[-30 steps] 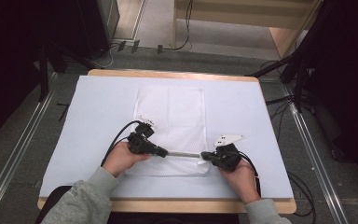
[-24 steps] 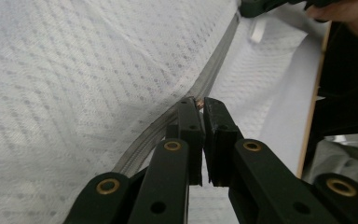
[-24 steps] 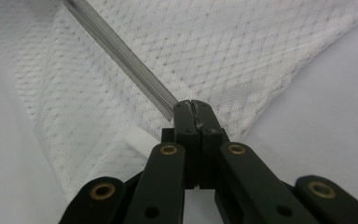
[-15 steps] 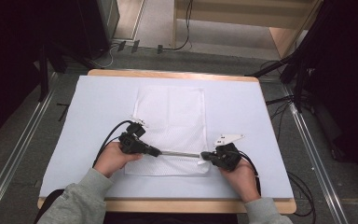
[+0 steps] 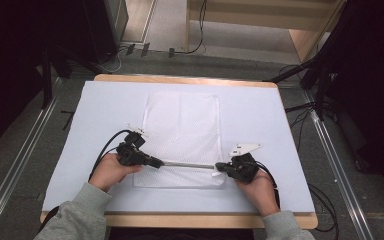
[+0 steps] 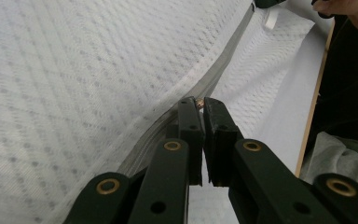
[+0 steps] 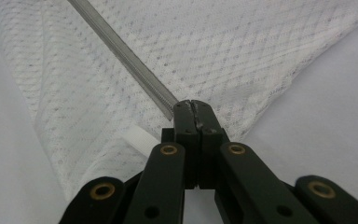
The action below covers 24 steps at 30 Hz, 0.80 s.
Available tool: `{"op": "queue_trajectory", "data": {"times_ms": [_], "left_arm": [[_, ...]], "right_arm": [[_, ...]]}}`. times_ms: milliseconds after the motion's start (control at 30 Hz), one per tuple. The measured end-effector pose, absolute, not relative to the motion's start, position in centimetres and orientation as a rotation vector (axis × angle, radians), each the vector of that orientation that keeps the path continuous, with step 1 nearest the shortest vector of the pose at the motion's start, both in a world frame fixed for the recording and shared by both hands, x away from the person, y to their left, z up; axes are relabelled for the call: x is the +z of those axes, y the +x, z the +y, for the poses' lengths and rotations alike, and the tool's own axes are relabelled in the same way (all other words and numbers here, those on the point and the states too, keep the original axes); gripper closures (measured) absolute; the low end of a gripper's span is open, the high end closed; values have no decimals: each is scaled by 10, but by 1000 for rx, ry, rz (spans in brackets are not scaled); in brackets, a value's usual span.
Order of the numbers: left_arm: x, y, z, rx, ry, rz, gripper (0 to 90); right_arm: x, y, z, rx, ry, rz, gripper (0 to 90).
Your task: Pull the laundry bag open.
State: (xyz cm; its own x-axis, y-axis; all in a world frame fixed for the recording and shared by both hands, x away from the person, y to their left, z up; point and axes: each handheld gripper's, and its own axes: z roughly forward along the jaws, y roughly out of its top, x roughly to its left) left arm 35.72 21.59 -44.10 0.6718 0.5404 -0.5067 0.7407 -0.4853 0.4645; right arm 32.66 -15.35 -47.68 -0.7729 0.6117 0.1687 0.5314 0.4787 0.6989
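Note:
A white mesh bag [image 5: 182, 125] lies flat on the pale-covered table [image 5: 260, 115], with a grey zipper [image 5: 187, 164] running across its near end. My left gripper [image 5: 157, 163] sits at the zipper's left part. In the left gripper view its jaws [image 6: 197, 101] are shut on a small brass-coloured zipper pull [image 6: 199, 103], and the zipper tape [image 6: 223, 65] runs away from them. My right gripper [image 5: 219, 166] is at the zipper's right end. Its jaws [image 7: 192, 105] are shut on the bag's fabric where the zipper [image 7: 121, 53] ends.
A small white tag [image 7: 137, 139] sticks out of the bag beside my right jaws. The table's wooden front edge [image 5: 180, 219] lies just behind both hands. Cables [image 5: 105, 150] trail from the grippers. Dark equipment and metal rails [image 5: 10, 185] flank the table.
My left gripper has slid leftward along the zipper with the pull, so the grey line between the grippers is longer. The right gripper has stayed put.

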Motion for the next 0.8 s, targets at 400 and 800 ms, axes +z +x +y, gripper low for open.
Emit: {"op": "queue_trajectory", "data": {"times_ms": [400,800], "left_arm": [[-438,355,228,-370,2195,994,881],[-439,354,233,-374,2188,1008,881]], "right_arm": [[-477,328,-154,1180,1002,2620,900],[-477,329,-155,1183,1009,2626,900]]}}
